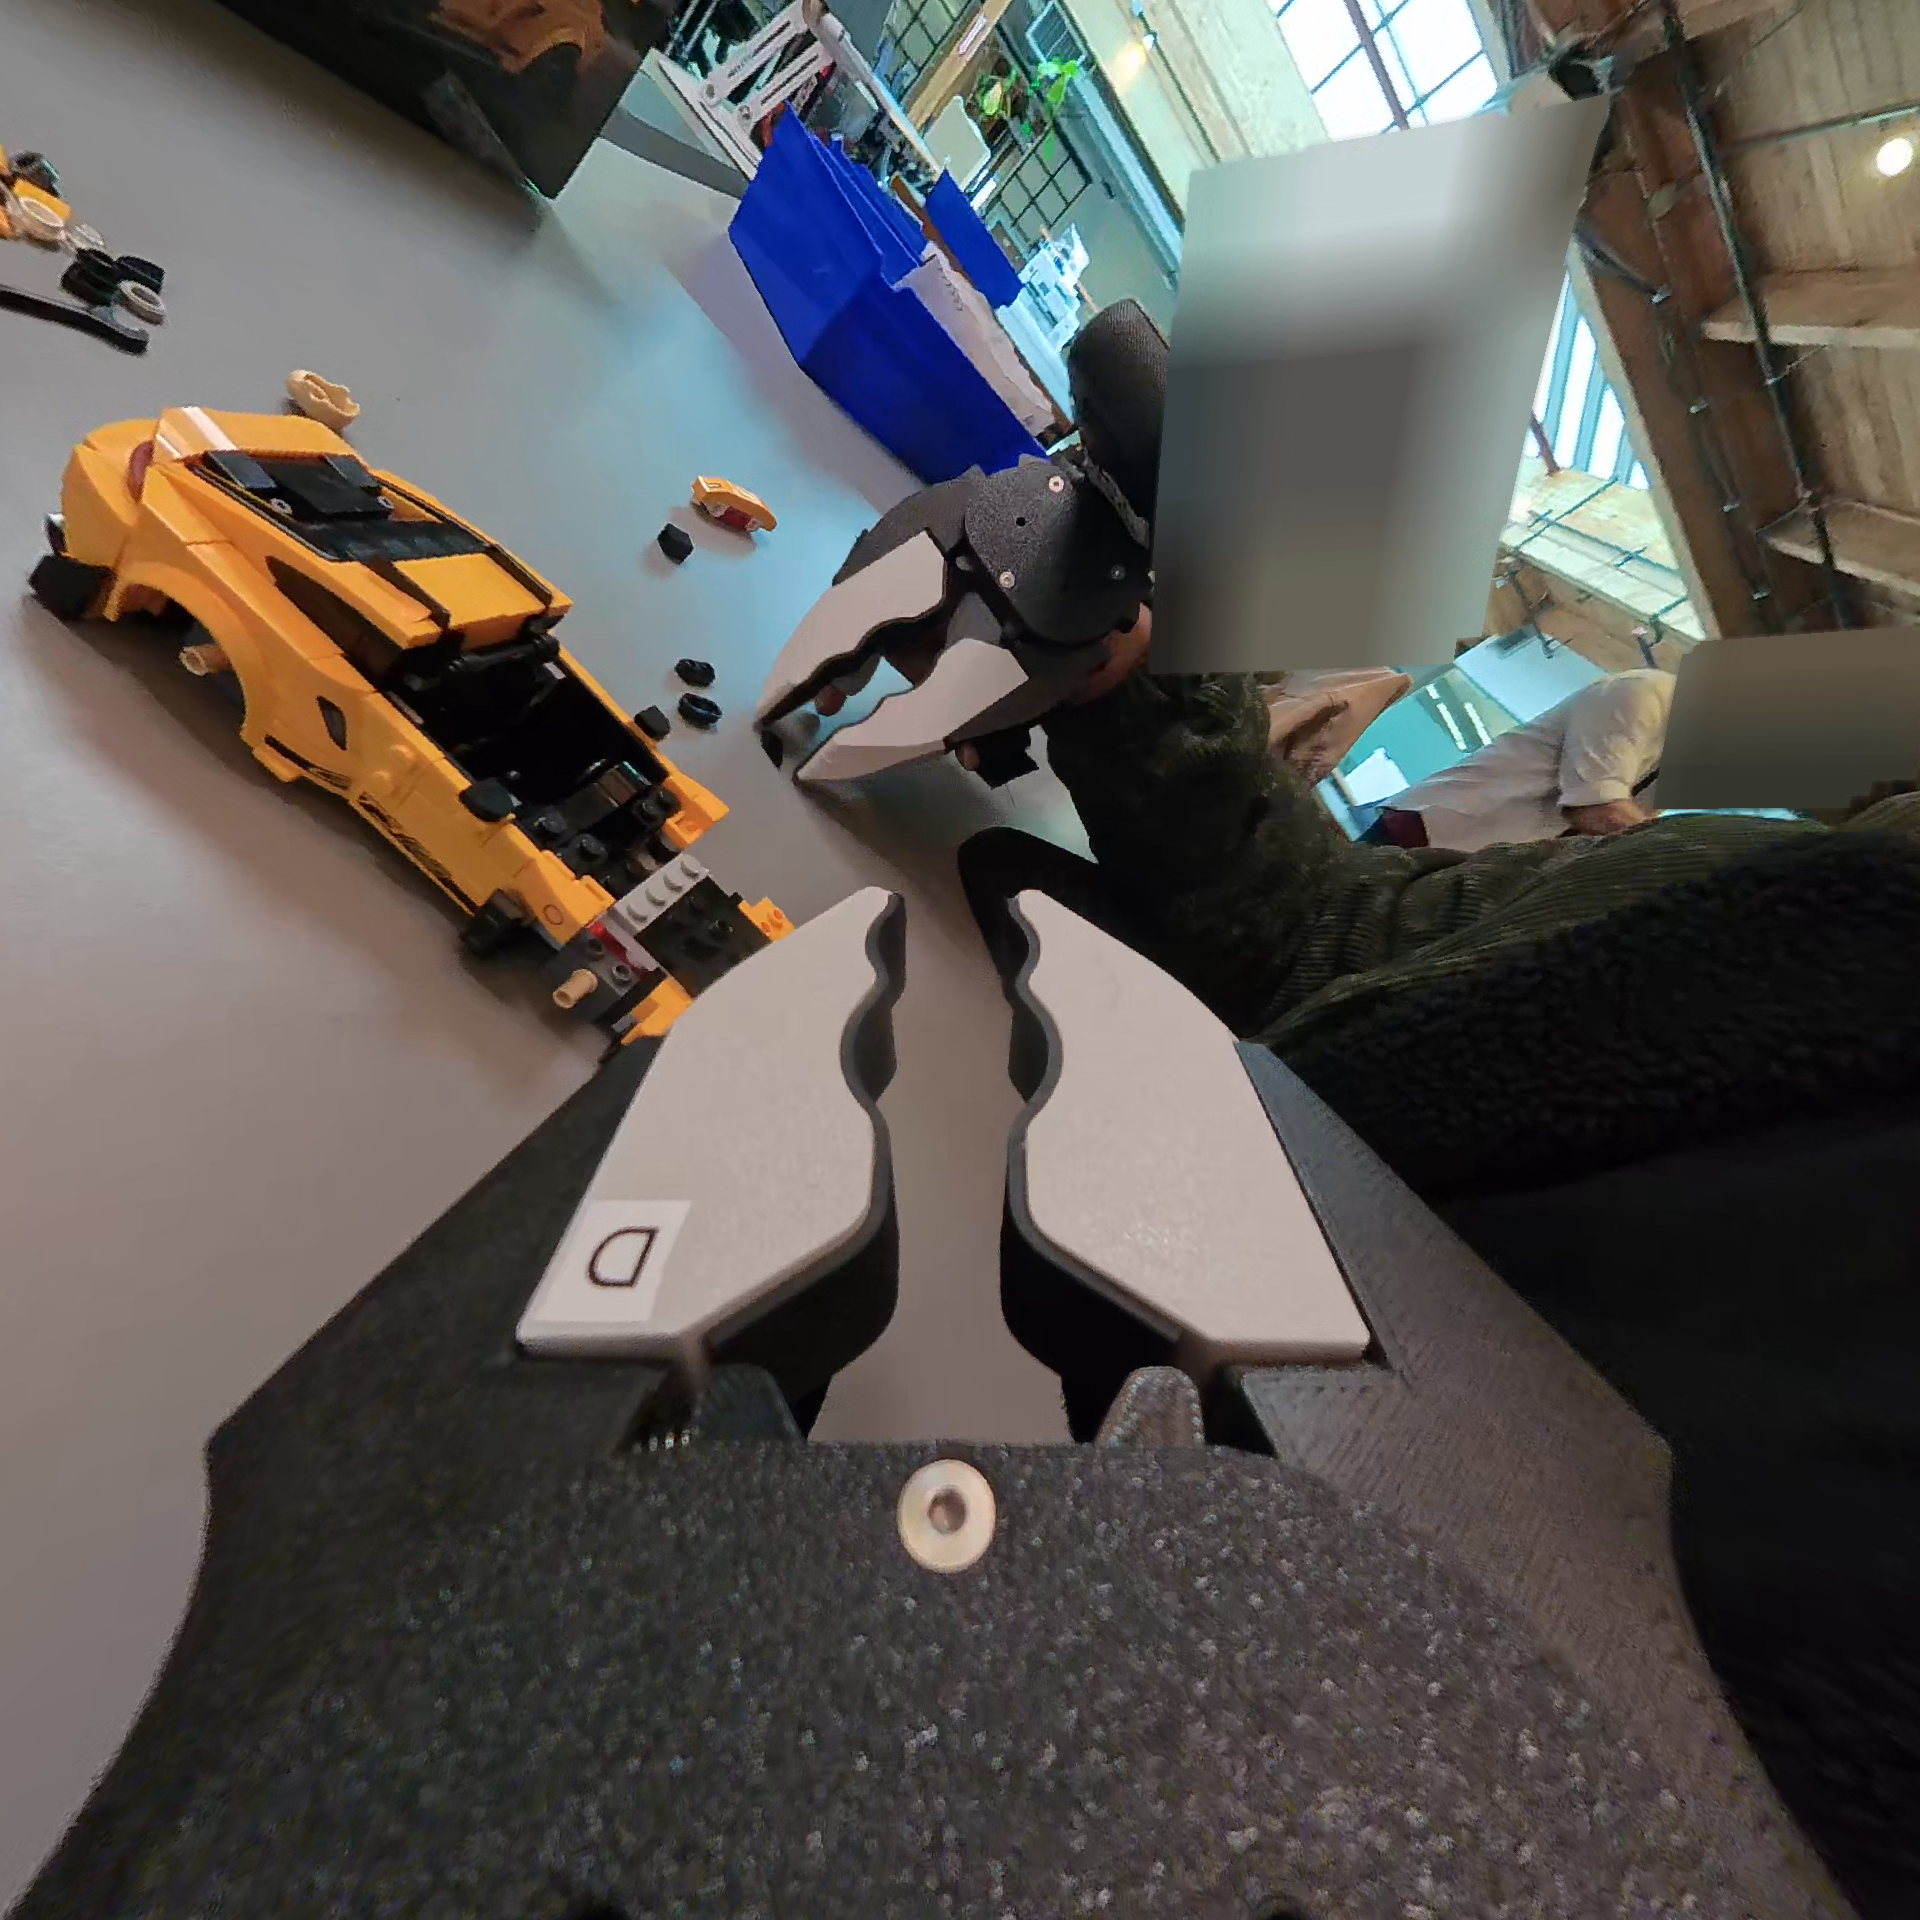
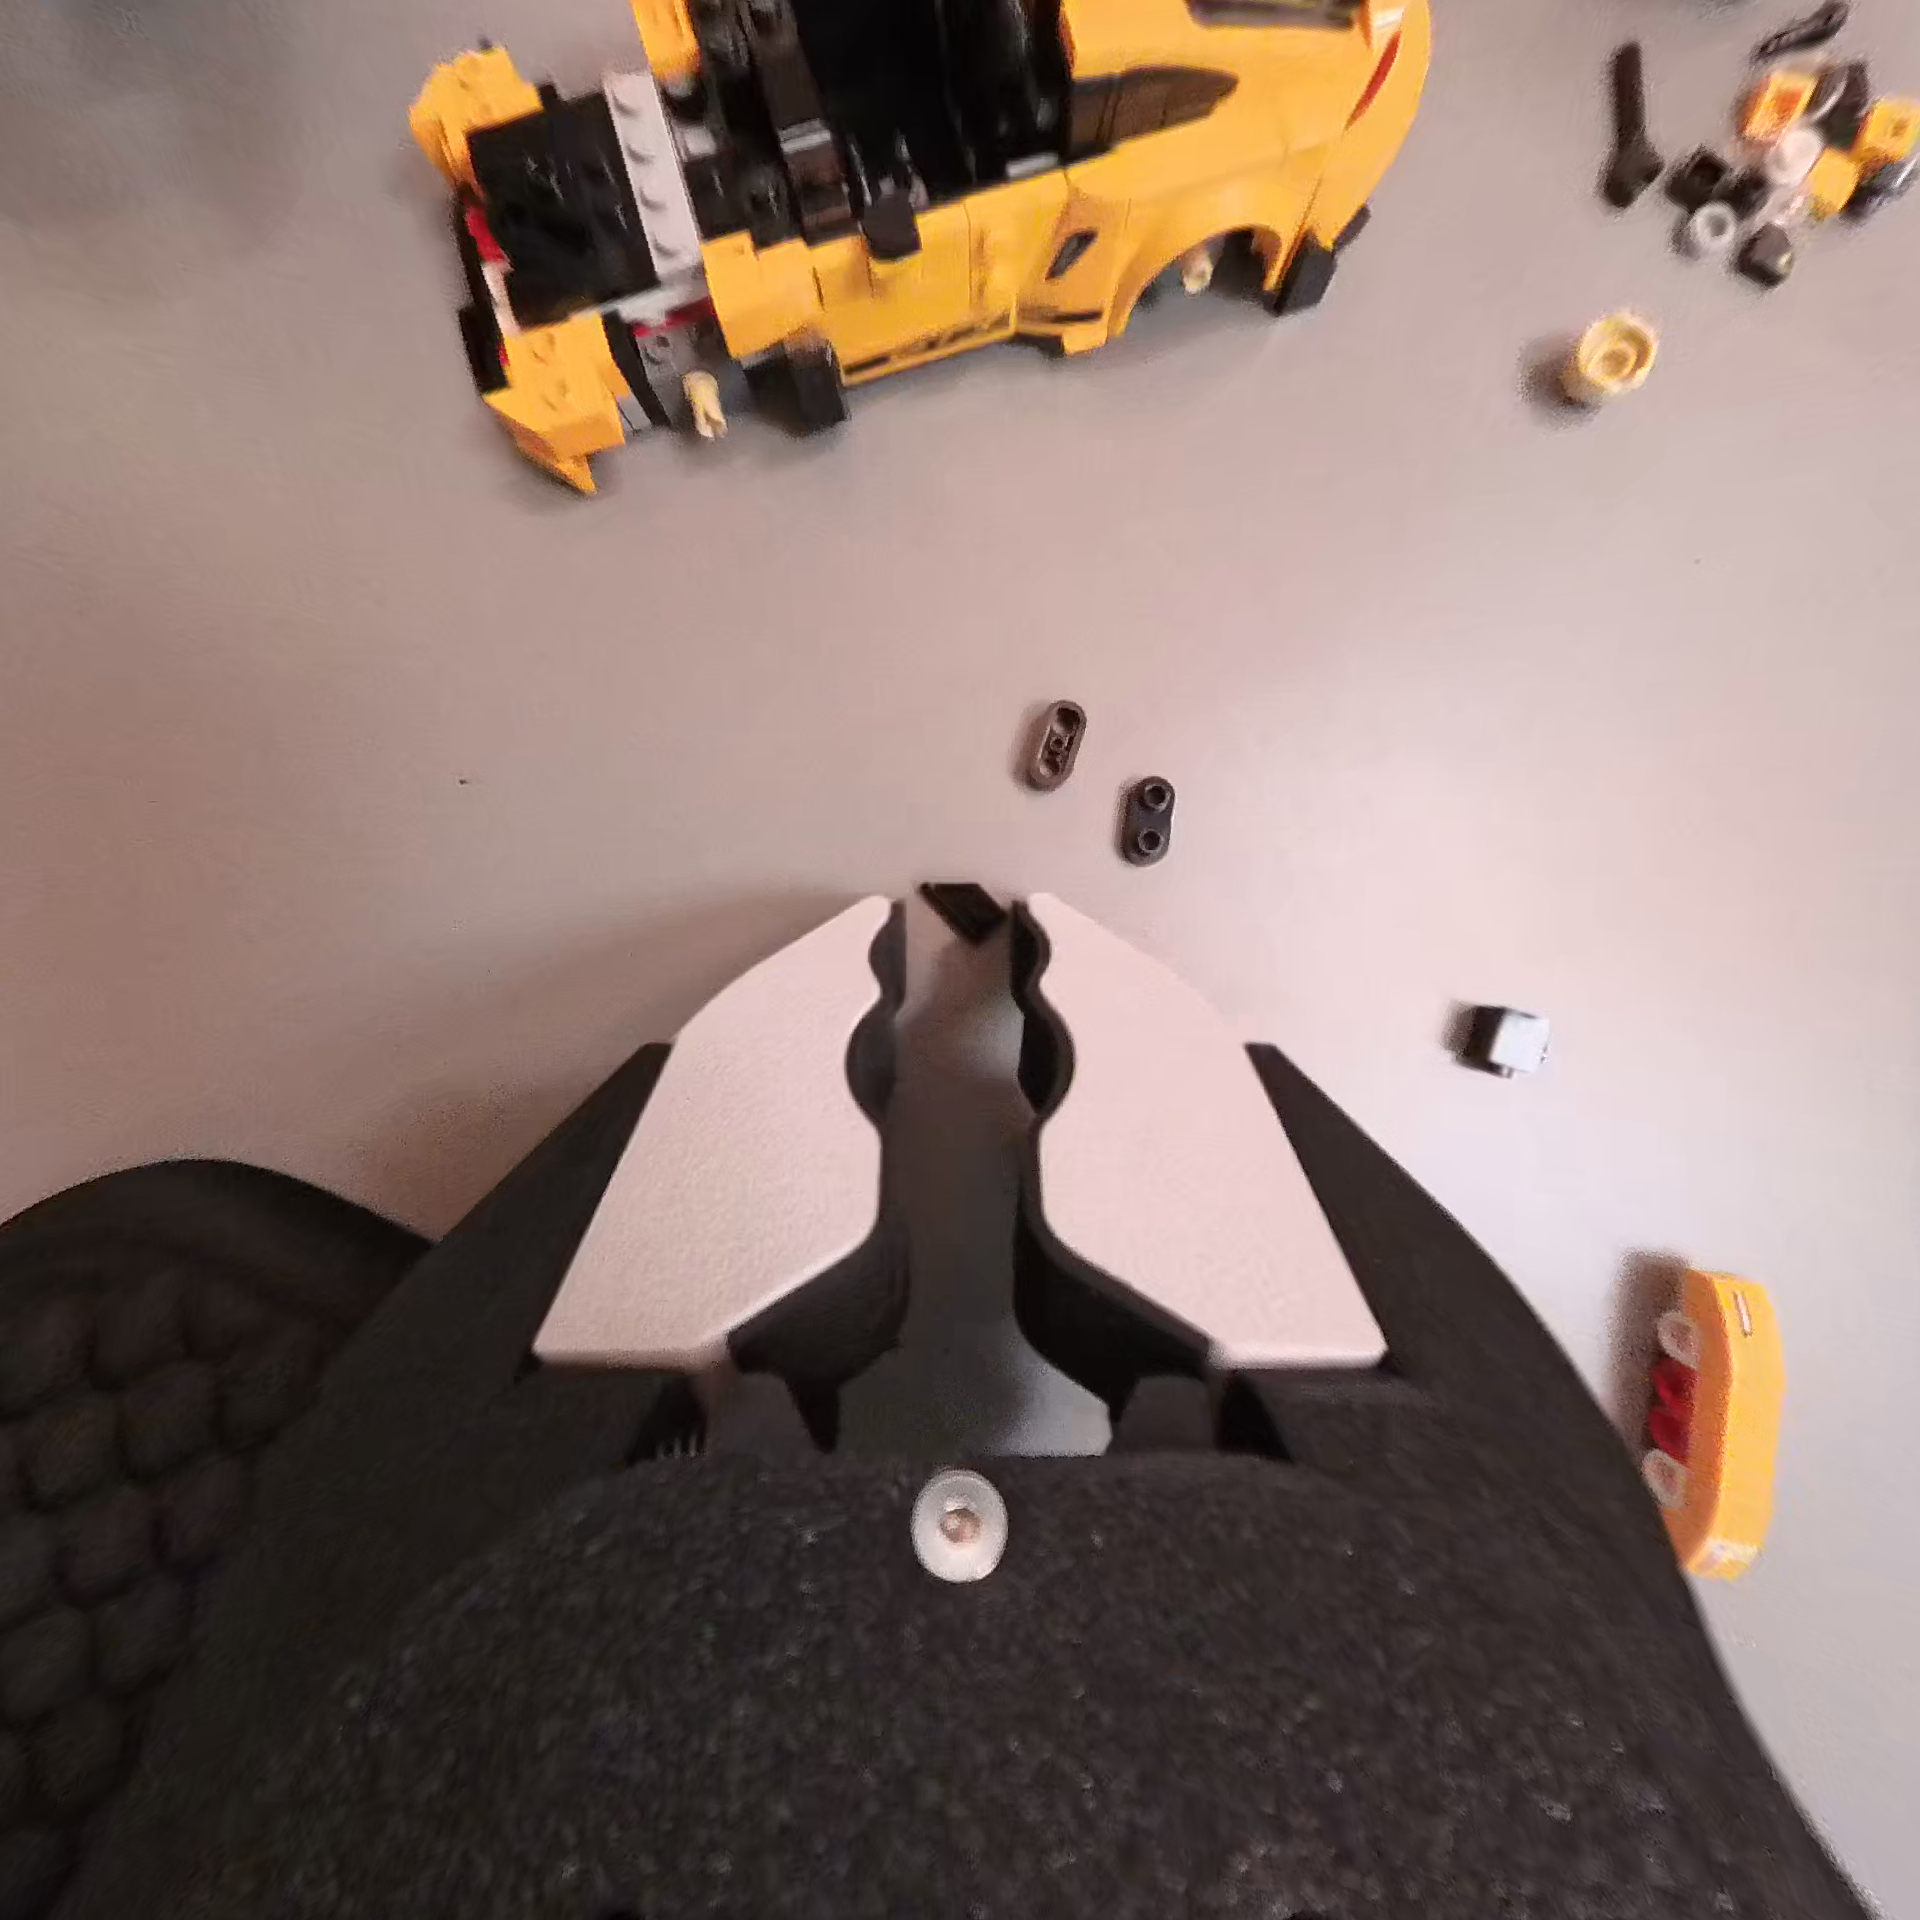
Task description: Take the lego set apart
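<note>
Right wrist view: lego car [image 2: 935, 208] on table [image 2: 416, 727], far ahead. Loose-parts pile [image 2: 1766, 156] to its right. Two small link pieces [image 2: 1101, 779] side by side between car and right gripper [image 2: 956, 914]; a small piece [image 2: 961, 909] at its tips, possibly touching.

The right gripper [image 2: 956, 914] is seen parted over a grey table [image 2: 312, 727], a small black piece [image 2: 961, 906] apparently lying between its tips. A yellow lego car [image 2: 935, 208] is noted at twelve o'clock.
</note>
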Tool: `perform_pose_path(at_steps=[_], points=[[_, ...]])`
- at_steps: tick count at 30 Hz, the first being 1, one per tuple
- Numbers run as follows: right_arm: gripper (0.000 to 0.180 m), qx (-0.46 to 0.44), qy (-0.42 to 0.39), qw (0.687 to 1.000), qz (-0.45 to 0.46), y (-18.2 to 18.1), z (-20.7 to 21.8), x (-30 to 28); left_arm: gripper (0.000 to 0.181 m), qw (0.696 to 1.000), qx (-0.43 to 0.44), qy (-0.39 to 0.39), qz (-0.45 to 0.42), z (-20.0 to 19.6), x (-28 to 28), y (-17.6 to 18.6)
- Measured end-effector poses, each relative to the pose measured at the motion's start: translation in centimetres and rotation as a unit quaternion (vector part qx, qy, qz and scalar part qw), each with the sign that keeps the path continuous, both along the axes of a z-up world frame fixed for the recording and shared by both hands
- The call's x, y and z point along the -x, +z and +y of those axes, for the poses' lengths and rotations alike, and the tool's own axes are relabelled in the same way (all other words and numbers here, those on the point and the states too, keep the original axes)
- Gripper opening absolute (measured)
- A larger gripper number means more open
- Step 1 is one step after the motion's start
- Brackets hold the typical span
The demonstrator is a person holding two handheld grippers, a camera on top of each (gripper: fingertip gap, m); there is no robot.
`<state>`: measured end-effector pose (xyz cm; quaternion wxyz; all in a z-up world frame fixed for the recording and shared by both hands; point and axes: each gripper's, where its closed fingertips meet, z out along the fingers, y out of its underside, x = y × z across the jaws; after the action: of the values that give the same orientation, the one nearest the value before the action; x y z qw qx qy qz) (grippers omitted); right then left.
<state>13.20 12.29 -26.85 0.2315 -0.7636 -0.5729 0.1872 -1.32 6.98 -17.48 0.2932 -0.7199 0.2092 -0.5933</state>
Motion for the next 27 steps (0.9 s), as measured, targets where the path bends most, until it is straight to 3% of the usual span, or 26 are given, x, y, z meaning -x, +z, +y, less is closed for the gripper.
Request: perform_pose_path(at_steps=[6, 12, 20, 24, 27], points=[[0.008, -0.008, 0.035, 0.999, -0.009, 0.1, -1.4, 1.2, 0.017, 0.998, -0.040, -0.007, 0.056, -0.5, -0.5, -1.0], [0.007, -0.056, 0.116, 0.985, 0.119, 4.9, -6.2, 8.0, 0.023, 0.979, -0.145, -0.072, 0.127, -3.2, -2.9, -2.3], [0.007, -0.161, 0.177, 0.958, 0.156, 9.0, -8.8, 12.4, 0.011, 0.997, 0.013, -0.078, -0.001, -3.6, -2.8, -0.3], [0.007, -0.175, 0.181, 0.955, 0.156, 9.2, -9.0, 12.9, 0.005, 0.994, 0.039, -0.097, -0.019, -4.1, -2.6, 0.0], [0.008, -0.186, 0.167, 0.955, 0.162, 9.3, -8.4, 13.1, 0.003, 0.996, 0.007, -0.088, 0.018, -3.7, -1.8, -0.1]])
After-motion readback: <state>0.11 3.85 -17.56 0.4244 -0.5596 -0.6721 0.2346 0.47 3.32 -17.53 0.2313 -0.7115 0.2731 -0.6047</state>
